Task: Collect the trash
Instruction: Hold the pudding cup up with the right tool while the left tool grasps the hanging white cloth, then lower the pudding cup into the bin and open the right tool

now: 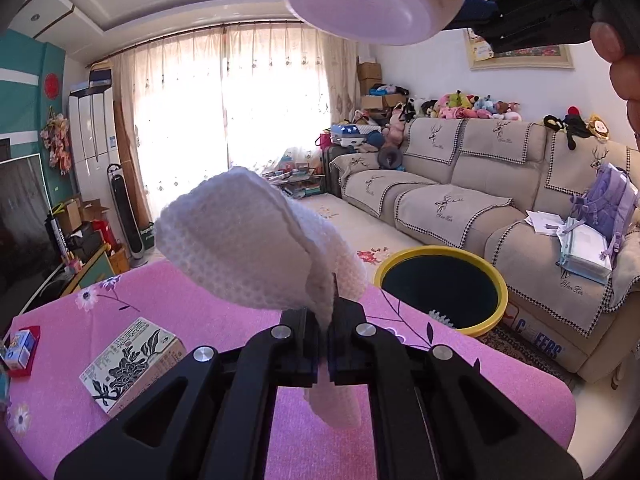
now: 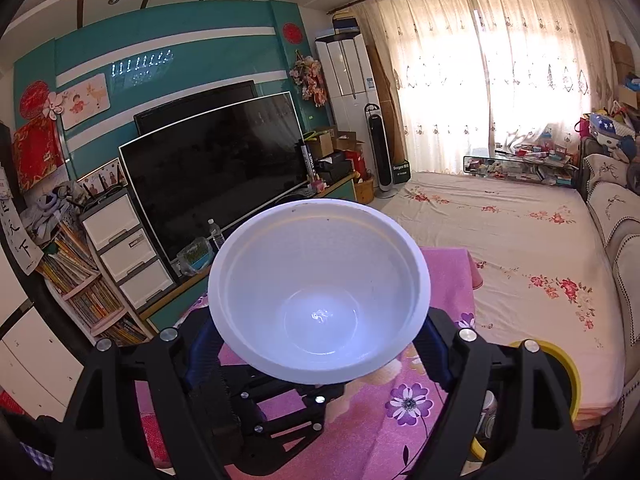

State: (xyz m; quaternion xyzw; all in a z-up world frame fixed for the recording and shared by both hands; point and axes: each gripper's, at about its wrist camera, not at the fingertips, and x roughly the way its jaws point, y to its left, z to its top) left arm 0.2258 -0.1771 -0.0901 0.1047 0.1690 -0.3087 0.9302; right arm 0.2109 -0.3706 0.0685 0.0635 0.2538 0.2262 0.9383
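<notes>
Trash: we see two pieces off the table, a white bowl [image 2: 320, 292] and a crumpled white tissue [image 1: 248, 244], each in one of our grippers.
Table: we see its pink flowered cloth [image 1: 224, 320] spread beneath both grippers.
Bin: a round bin with a yellow rim [image 1: 440, 284] and a dark inside stands on the floor just past the table's right edge; in the right wrist view its rim [image 2: 568, 372] peeks out behind the right finger.
Bowl: we see it empty, its mouth tilted toward the right camera, held above the cloth; in the left wrist view its underside [image 1: 360, 0] hangs at the top of the picture.
Right gripper [image 2: 320, 344]: its fingers stand wide and press on the bowl from both sides, just under the rim.
Tissue: it sticks up above the left fingertips, with a tail hanging below them over the cloth.
Left gripper [image 1: 324, 332]: its fingers are pinched tight on the tissue, with almost no gap between them.
Box: a printed carton with a black flower pattern [image 1: 132, 360] lies on the cloth to the left of the left gripper.
Small items: a red tray with little boxes [image 1: 22, 348] sits at the table's left edge.
</notes>
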